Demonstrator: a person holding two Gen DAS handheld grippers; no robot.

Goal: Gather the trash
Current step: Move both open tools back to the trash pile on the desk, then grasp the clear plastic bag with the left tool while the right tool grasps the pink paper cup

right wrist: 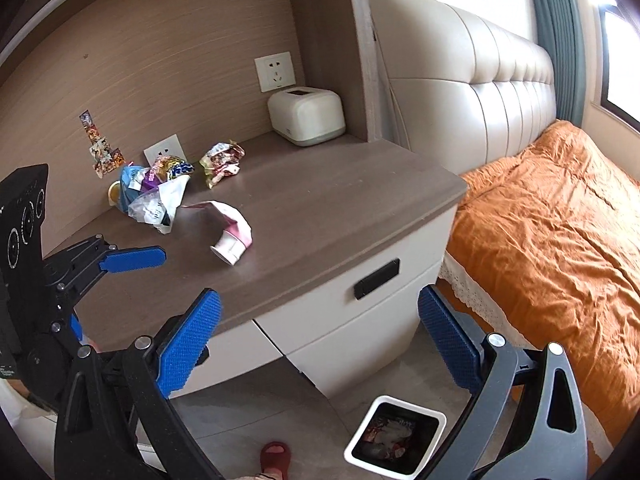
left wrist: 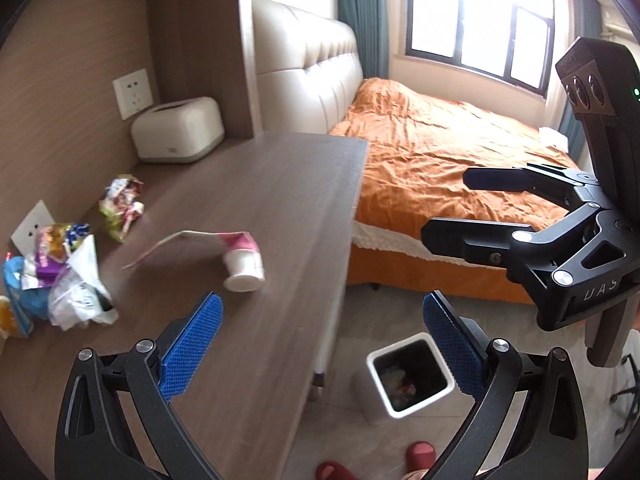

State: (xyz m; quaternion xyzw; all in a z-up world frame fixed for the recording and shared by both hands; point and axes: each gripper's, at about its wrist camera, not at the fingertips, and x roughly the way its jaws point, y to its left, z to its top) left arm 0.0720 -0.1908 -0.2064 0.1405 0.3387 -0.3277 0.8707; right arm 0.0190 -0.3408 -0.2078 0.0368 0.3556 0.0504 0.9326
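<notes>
The left gripper was held above the front edge of the nightstand, with its jaws spread wide and nothing between its blue pads. It pointed forward and a little down, toward the wooden top. The right gripper was also released, its jaws far apart and empty. It hung in front of the nightstand drawer, over the floor, and the white trash bin stood below it with some wrappers already inside.

In the left wrist view the right gripper appeared at the right side, turned sideways over the orange bed.

The trash lay on the nightstand top. A squeezed pink and white tube was nearest to the left gripper. A pile of crumpled wrappers sat near the back wall, and one more crumpled snack wrapper lay just beside it. A white tissue box stood in the corner.
</notes>
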